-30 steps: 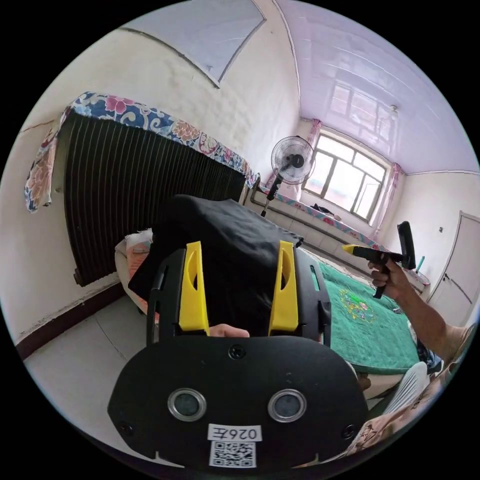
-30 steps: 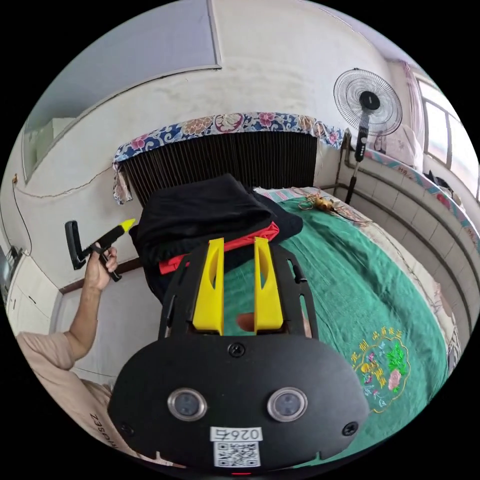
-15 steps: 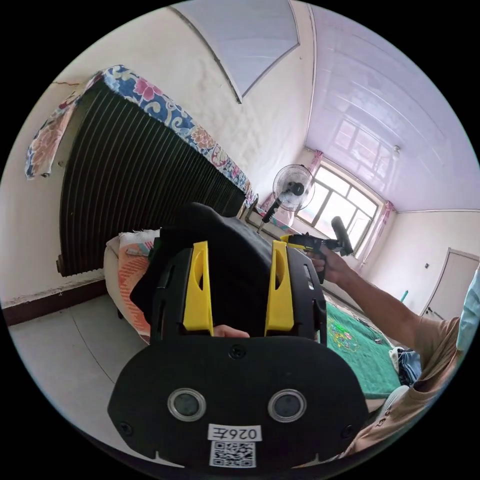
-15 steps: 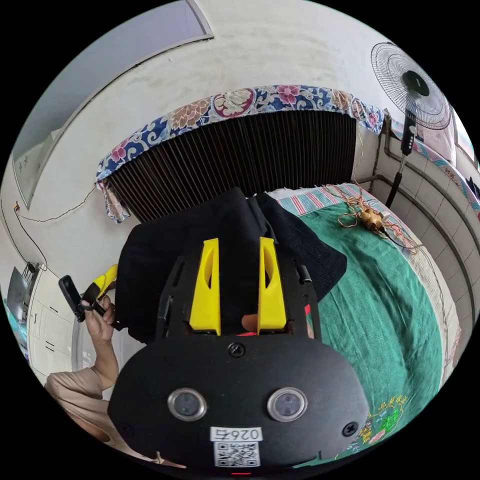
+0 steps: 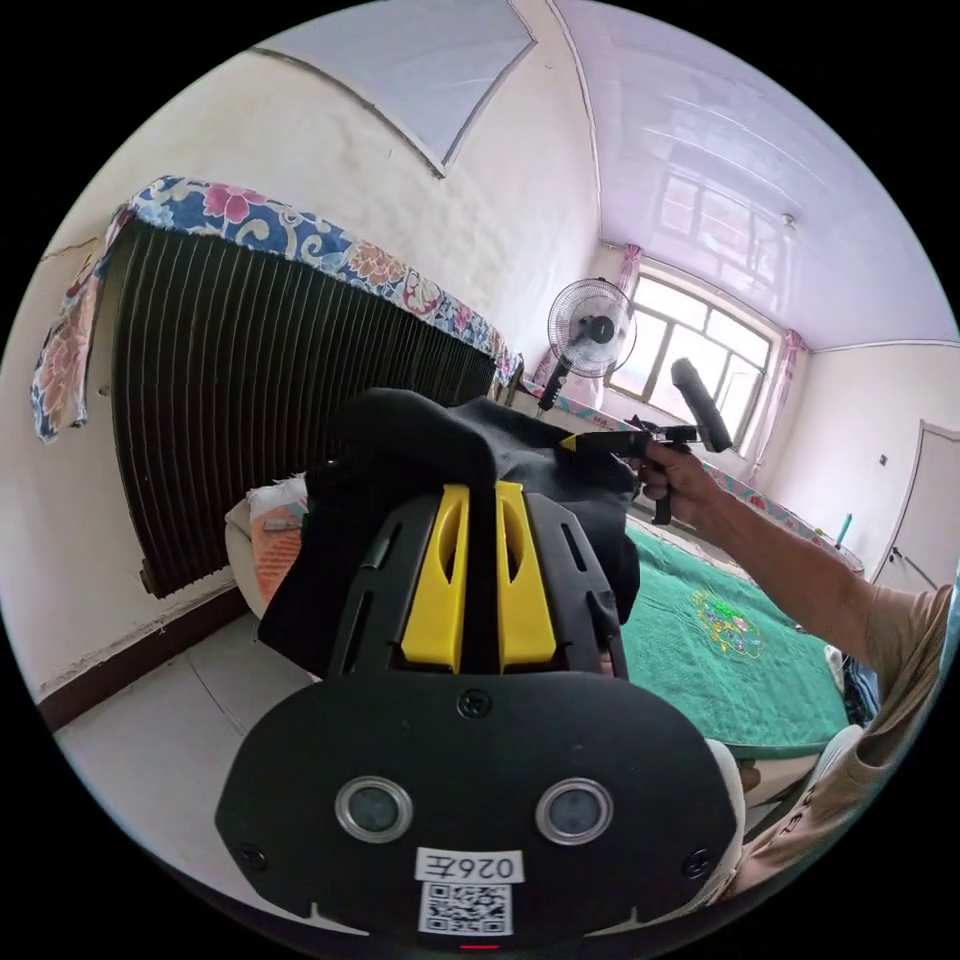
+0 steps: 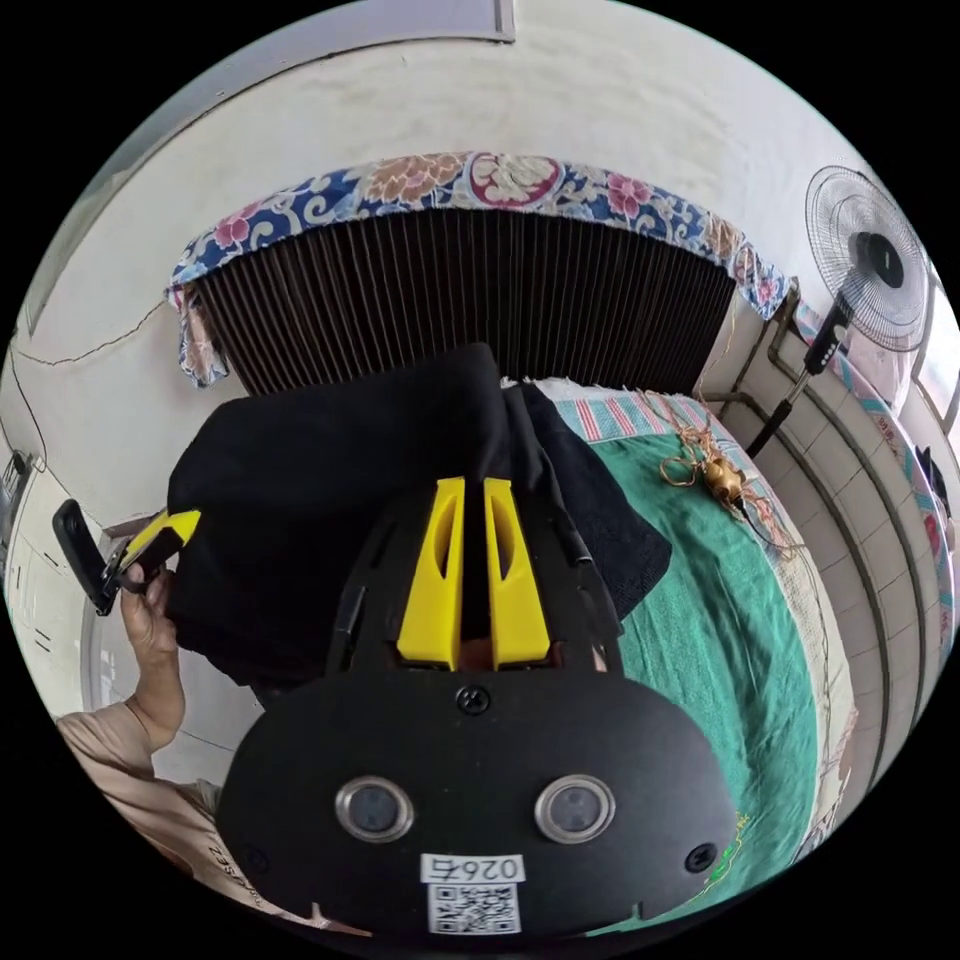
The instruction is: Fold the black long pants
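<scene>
Both tongs have bitten into the black long pants (image 5: 470,455), which lie in a dark heap at the end of the bed, partly over the green bedspread (image 5: 740,660) and in front of the ribbed dark radiator (image 5: 250,390) under its flowered cloth. In the left gripper view, the left gripper (image 5: 479,500) has its yellow jaws drawn nearly together with a ridge of black cloth pinched up between them, the fabric bunching just beyond the tips. In the right gripper view, the right gripper (image 6: 472,495) likewise has its jaws pressed close on a fold of the same cloth; the bulk of the pants spreads away to the left of its jaws, where the other gripper nips the far edge. The step in hand looks like the pick-up: two corners or edges seized before the garment is lifted and shaken out. Whether these are waistband or hems cannot be told from the crumpled heap. The next move probably calls for raising both tongs together and drawing them apart, so the pants hang flat, then laying them out on the bedspread to the right of the heap.
</scene>
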Demonstrator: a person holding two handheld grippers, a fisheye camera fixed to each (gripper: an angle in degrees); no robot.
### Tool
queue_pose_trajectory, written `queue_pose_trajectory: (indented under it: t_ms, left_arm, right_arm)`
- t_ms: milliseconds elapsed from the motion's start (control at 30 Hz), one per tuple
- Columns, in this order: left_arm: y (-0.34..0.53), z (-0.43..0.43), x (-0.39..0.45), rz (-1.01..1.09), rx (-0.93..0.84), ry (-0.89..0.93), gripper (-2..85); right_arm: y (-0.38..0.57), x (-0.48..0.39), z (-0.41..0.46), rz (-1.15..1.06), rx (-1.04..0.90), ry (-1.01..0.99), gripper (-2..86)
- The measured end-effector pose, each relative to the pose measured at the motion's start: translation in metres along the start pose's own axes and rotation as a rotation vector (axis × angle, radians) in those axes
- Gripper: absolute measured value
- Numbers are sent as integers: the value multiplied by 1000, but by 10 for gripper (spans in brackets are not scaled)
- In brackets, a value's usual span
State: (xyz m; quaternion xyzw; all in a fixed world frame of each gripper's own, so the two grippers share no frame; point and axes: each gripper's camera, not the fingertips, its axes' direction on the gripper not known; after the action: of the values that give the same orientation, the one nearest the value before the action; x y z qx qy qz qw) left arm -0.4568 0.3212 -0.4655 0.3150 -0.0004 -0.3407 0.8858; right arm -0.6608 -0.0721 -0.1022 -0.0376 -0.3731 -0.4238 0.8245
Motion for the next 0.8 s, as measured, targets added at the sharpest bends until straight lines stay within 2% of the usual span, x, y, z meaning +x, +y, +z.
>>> queue_pose_trajectory:
  t_ms: [233,433,500,633,733,800]
  left_arm:
    - [-35,-53,73,77,152,151,32]
    - [-63,-47,170,96,200,500,32]
    - [-64,-18,223,107,144,655,33]
    - [-48,54,315,112,-17,882,34]
    - [-16,132,391,105,-209,1060,36]
    - [25,195,438,8,-376,1150,38]
  right_arm:
    - [18,-44,-143,-82,232,58,-11]
    - [93,-46,-311,-22,405,149,-11]
    - [144,-42,-377,39,446,202,-11]
    - [228,-43,-452,134,443,354,-11]
    - [290,-44,-485,215,359,532,-11]
    - [332,-37,-495,272,269,619,-10]
